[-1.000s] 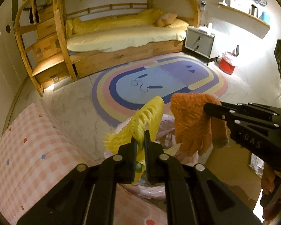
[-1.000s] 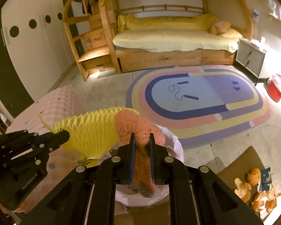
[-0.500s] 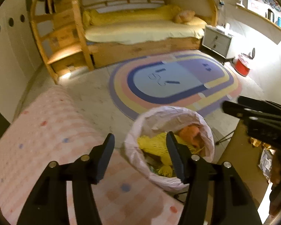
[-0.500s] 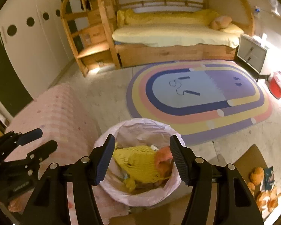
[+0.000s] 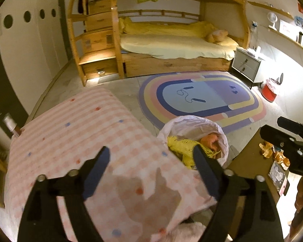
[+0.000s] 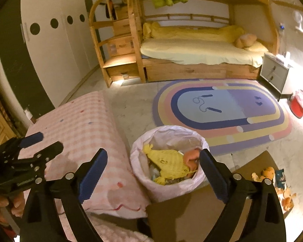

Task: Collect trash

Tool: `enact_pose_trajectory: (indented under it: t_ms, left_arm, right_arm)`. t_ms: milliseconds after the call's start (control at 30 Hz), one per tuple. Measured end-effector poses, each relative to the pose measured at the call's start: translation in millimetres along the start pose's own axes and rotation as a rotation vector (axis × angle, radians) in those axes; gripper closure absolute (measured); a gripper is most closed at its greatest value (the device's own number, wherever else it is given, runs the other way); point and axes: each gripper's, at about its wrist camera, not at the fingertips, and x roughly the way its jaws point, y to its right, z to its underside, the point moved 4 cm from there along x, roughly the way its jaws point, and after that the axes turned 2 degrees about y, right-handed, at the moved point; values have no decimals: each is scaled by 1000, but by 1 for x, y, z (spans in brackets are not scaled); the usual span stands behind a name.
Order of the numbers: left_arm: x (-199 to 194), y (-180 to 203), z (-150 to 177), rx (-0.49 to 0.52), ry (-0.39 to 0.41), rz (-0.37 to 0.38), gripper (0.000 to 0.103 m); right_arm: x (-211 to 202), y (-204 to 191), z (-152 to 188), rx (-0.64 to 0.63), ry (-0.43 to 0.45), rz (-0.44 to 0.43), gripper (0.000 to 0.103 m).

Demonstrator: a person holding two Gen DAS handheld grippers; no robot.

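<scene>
Lying inside the white plastic-lined waste bin (image 6: 167, 185), the yellow foam mesh sleeve (image 6: 167, 163) and orange knitted glove (image 6: 190, 157) look light and soft; pinch any loose edge. Left gripper (image 5: 150, 157) and right gripper (image 6: 152, 161) gape wide, empty.

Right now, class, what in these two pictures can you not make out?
- Lower contents of the bin: right view, under the yellow net.
- Orange scraps on the brown board: both views, too small to name.
- Bottle: left view, behind the pink cloth.
</scene>
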Motion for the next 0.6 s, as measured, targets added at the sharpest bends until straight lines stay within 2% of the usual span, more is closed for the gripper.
enact_pose_trajectory:
  t_ms: [100,300,500,600]
  left_arm:
    - [-28,-13,10,-39,9,-25,7]
    - [-73,-35,31,-114,-21,-96,7]
    - [-120,-61,58,-215,-54,-155,7]
    - [-142,-69,70,-242,-46,-185,7]
  right_arm:
    - [-18,-9,4,19,14,-40,10]
    - [-49,-42,15,-71,14,-38,7]
    - [-90,-84,23,-144,30,-128,7]
    - [-108,-100,25,-183,53,-171,7]
